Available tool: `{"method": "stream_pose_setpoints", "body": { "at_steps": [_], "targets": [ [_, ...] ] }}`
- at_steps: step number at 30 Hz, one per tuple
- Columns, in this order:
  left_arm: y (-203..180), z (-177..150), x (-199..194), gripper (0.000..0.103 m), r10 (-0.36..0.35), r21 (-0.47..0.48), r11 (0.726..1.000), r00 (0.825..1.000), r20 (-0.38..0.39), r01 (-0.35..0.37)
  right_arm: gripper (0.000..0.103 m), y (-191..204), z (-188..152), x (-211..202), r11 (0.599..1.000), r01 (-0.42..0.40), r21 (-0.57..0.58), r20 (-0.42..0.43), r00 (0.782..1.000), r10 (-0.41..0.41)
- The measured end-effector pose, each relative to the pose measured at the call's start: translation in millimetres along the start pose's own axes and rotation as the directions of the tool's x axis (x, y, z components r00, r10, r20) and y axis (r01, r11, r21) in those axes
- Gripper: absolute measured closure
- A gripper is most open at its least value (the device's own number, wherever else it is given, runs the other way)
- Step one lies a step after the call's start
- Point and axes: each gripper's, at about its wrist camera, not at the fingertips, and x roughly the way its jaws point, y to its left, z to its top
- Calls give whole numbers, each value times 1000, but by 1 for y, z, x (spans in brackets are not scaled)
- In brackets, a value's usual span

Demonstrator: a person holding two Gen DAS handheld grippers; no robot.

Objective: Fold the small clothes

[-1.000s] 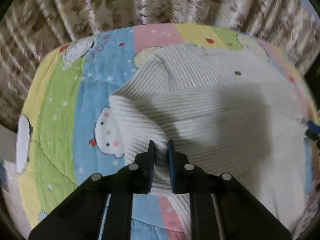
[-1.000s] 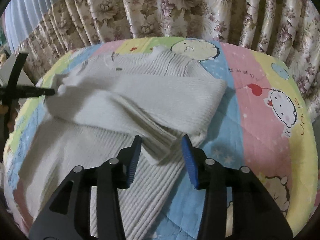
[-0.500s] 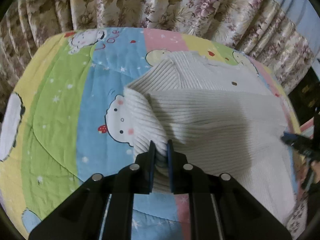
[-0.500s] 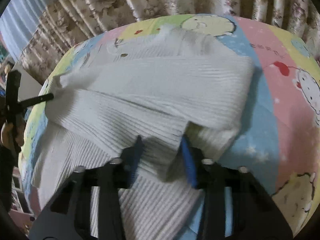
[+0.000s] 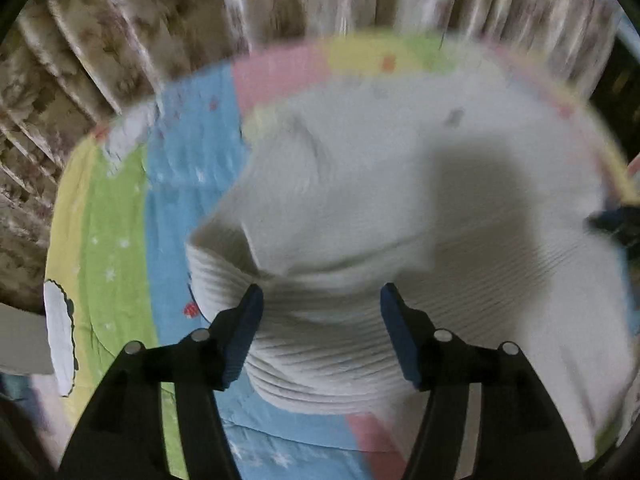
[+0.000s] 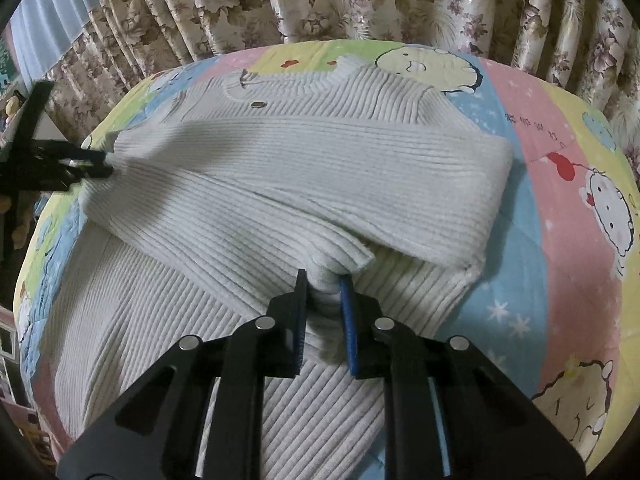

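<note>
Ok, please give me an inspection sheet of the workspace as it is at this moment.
Surface: cartoon-print quilt in pastel panels.
Job's things: white ribbed sweater lying on the quilt, one sleeve folded across the body.
Clutter: nothing seen on the quilt.
Grippers: left gripper open, jaws wide apart over the sweater, view blurred; right gripper shut on sleeve cuff.
Cables: nothing seen.
Surroundings: floral curtains behind.

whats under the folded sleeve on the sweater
The folded sleeve lies across the sweater, so its ribbed body shows below it and the collar beyond. The cartoon blanket shows around it. The sweater's chest is covered. The right gripper pinches the cuff.
</note>
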Motion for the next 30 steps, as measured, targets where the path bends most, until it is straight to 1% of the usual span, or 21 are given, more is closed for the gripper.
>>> {"method": "stream_pose_setpoints", "body": {
  "at_steps": [1,3,4,5,6,7,9,10,12,15,17,18,19,20,21,24,27,30],
  "targets": [
    [1,1,9,41,-3,8,1000,999,-33,3,87,1,0,0,1000,3,-3,1,1000,-3],
    [3,4,12,43,-16,11,1000,999,-50,17,88,3,0,0,1000,14,-17,3,1000,-14],
    [5,6,10,55,-14,5,1000,998,-60,15,90,5,1,-1,1000,12,-22,7,1000,-12],
    [7,5,8,63,1,-7,1000,998,-60,-2,92,7,0,-3,1000,8,-27,14,1000,-7],
    [10,4,6,77,0,-22,1000,998,-59,-2,93,9,1,-5,999,0,-32,23,1000,1],
    [15,0,0,85,-28,-49,998,999,-44,26,93,11,2,-9,999,-9,-41,38,999,11],
    [19,-6,-7,90,-50,-72,996,998,-23,48,94,15,5,-14,998,-20,-54,62,998,23],
    [21,-10,-11,91,-61,-81,995,998,-6,60,94,17,8,-17,998,-23,-58,74,997,27],
    [22,-15,-13,91,-61,-99,993,998,14,63,94,19,13,-23,998,-26,-60,108,994,33],
    [25,-16,-24,92,-59,-146,987,994,87,71,94,19,25,-39,998,-35,-49,173,984,43],
    [27,-13,-44,92,-47,-198,977,982,183,84,94,15,35,-47,999,-13,-34,209,978,20],
    [27,-8,-53,92,-30,-213,974,974,224,79,94,10,40,-48,1000,-2,-20,218,976,7],
    [28,0,-58,92,-38,-223,970,968,249,95,94,2,45,-45,1000,13,6,221,975,-14],
    [28,7,-56,92,-57,-231,966,967,250,117,94,-5,48,-43,999,24,27,223,974,-30],
    [27,15,-52,92,-64,-240,963,967,248,125,94,-17,52,-36,997,41,61,199,979,-52],
    [6,42,-27,92,-36,-212,974,977,209,81,94,-37,56,-22,991,99,95,167,979,-114],
    [-10,56,-7,92,-22,-194,979,983,184,58,94,-55,55,-11,985,100,140,119,986,-117],
    [-14,57,8,91,0,-190,981,987,162,31,94,-60,54,1,983,112,146,85,989,-125]
  ]
}}
